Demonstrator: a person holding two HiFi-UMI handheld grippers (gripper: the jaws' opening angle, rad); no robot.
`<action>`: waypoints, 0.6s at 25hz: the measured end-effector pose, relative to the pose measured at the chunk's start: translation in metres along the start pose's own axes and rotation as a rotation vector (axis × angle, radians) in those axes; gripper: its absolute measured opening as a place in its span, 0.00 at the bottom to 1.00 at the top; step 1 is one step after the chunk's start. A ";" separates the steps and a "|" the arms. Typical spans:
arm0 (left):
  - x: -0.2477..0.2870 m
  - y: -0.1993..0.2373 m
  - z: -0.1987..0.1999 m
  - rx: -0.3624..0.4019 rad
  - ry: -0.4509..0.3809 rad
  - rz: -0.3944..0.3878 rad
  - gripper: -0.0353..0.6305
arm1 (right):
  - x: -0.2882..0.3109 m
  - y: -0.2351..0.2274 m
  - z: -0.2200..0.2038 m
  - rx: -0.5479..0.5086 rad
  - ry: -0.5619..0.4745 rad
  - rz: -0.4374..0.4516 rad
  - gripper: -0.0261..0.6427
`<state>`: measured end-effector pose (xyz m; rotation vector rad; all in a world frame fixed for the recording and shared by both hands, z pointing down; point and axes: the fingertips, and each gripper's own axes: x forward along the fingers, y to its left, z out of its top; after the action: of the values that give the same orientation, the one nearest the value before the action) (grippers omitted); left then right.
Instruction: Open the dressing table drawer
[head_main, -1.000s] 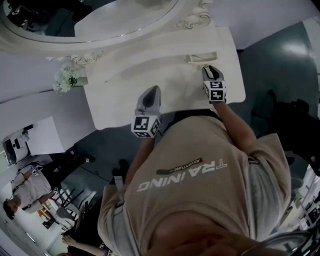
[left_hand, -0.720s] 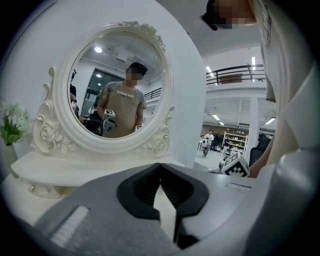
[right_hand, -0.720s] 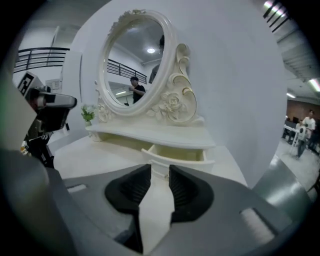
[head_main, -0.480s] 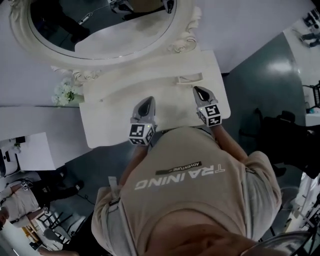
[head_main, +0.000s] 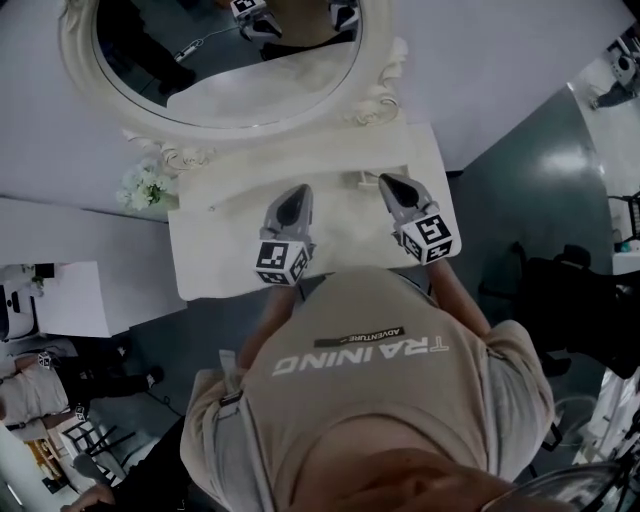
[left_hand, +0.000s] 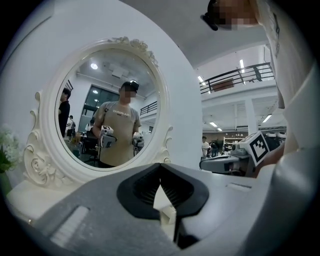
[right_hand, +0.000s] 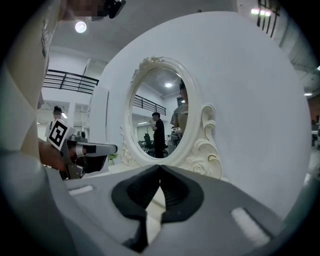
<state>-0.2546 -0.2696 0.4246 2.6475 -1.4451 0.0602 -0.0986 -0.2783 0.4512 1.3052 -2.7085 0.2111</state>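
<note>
While the head view looks steeply down, both grippers hang over the front half of the white table (head_main: 200, 250), side by side and apart. The left gripper (head_main: 297, 192) points toward the oval mirror (head_main: 230, 50). The right gripper (head_main: 386, 181) lies nearer the table's right edge, its tip angled slightly toward the left one. Flowers (head_main: 145, 188) stand at the table's left rear corner, beside the mirror's carved frame. The drawer is out of sight: the table's front is hidden beneath the top, the grippers and the person's shirt (head_main: 380, 390).

From the left gripper view, the left gripper (left_hand: 160, 167) has its jaws closed tip to tip with nothing between them. It points level at the mirror, whose glass reflects the person with both grippers. The right gripper shows at the right, in the air. Only a strip of the table's top shows past the jaws.

From the right gripper view, the right gripper (right_hand: 160, 167) likewise has its jaws pressed together and empty. It is aimed at the mirror's right side, with the left gripper showing at the left.
</note>
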 end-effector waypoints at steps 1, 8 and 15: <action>0.000 0.000 0.005 0.007 -0.007 -0.002 0.06 | 0.001 0.002 0.004 -0.001 -0.003 0.005 0.04; -0.005 0.007 0.008 0.032 -0.006 0.026 0.06 | 0.000 0.011 0.013 -0.042 0.010 0.019 0.04; -0.009 0.015 -0.002 -0.012 0.007 0.059 0.06 | 0.002 0.018 0.016 -0.047 0.007 0.073 0.04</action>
<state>-0.2720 -0.2696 0.4272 2.5929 -1.5167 0.0664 -0.1146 -0.2711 0.4349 1.1915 -2.7402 0.1575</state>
